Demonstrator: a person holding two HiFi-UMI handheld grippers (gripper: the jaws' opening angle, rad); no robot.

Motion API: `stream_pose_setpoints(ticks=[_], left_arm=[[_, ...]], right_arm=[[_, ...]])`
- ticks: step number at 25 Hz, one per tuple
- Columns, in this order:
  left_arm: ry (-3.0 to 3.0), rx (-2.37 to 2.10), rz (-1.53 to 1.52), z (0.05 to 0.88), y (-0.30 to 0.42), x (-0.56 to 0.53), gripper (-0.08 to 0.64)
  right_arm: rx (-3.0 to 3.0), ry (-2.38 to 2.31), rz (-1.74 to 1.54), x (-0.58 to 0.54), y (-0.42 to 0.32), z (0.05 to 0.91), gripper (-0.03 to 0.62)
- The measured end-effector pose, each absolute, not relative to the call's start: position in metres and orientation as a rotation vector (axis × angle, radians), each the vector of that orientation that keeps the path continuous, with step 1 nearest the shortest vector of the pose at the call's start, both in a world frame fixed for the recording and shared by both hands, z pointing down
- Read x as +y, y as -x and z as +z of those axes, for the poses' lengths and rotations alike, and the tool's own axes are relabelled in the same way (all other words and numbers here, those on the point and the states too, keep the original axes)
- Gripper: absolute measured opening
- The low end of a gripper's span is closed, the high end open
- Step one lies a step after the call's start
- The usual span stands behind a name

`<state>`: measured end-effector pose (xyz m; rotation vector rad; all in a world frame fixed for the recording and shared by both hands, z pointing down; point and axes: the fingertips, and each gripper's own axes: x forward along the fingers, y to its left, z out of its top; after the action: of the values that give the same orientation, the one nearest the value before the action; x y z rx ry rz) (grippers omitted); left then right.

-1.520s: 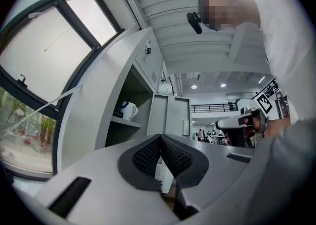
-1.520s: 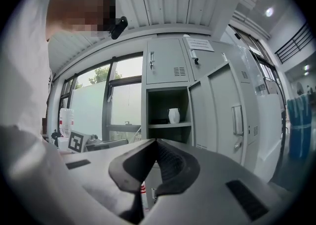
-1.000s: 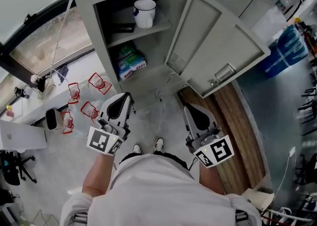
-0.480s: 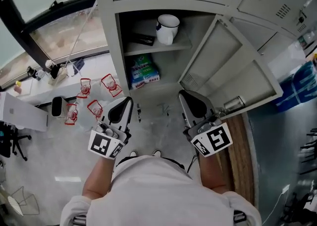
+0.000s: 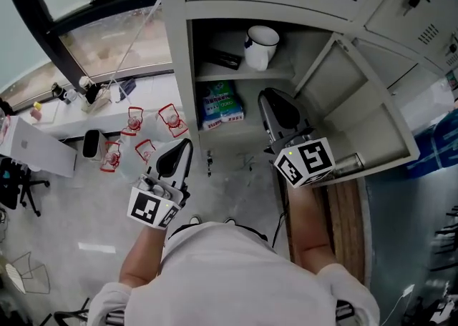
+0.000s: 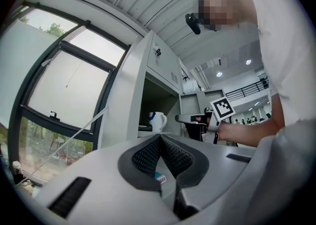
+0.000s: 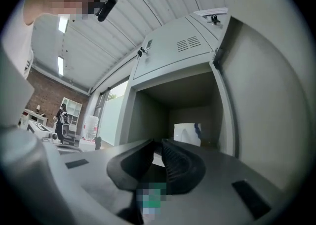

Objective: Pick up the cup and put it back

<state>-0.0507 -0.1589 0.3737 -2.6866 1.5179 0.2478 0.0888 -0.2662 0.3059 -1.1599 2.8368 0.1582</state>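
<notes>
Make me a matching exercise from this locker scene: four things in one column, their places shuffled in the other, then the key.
Things
1. cup
2. green packet
3. red-trimmed clear containers
4. locker door

Places
A. on the floor, left of the locker
B. on the upper shelf
C. swung open on the right
D. in the locker, below the shelf

Pairs: 1-B, 2-D, 3-A, 4-C

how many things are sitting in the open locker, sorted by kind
white cup: 1
dark flat object: 1
green and blue packet: 1
total: 3
</notes>
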Motion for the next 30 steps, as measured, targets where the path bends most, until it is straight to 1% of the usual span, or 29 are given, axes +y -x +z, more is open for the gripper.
stream_pose_setpoints(ticks=[2, 6, 9, 12, 21, 28, 30], left_arm=[[2.679, 1.534, 0.242, 0.375, 0.054, -0.157, 0.02], [2.657, 1.57, 0.239, 0.375, 0.062, -0.154, 0.02], [2.636, 1.602, 0.237, 0.375, 0.068, -0.15, 0.02], [2.614, 1.636, 0.229, 0.375, 0.075, -0.146, 0.02], [2.559, 1.707, 0.226, 0.374, 0.092, -0.14, 0.02], [2.545, 1.738, 0.215, 0.376, 0.099, -0.137, 0.02], [2.54, 1.746, 0.21, 0.376, 0.102, -0.136, 0.02]], right_arm=[[2.84, 1.172, 0.146, -0.276, -0.088, 0.306, 0.07], [2.831, 1.217, 0.15, -0.296, -0.089, 0.303, 0.074], [2.824, 1.243, 0.145, -0.312, -0.088, 0.298, 0.106], [2.815, 1.299, 0.127, -0.328, -0.086, 0.297, 0.121], [2.826, 1.265, 0.081, -0.345, -0.071, 0.299, 0.121], [2.834, 1.211, 0.067, -0.349, -0.067, 0.301, 0.076], [2.84, 1.192, 0.062, -0.35, -0.064, 0.303, 0.073]])
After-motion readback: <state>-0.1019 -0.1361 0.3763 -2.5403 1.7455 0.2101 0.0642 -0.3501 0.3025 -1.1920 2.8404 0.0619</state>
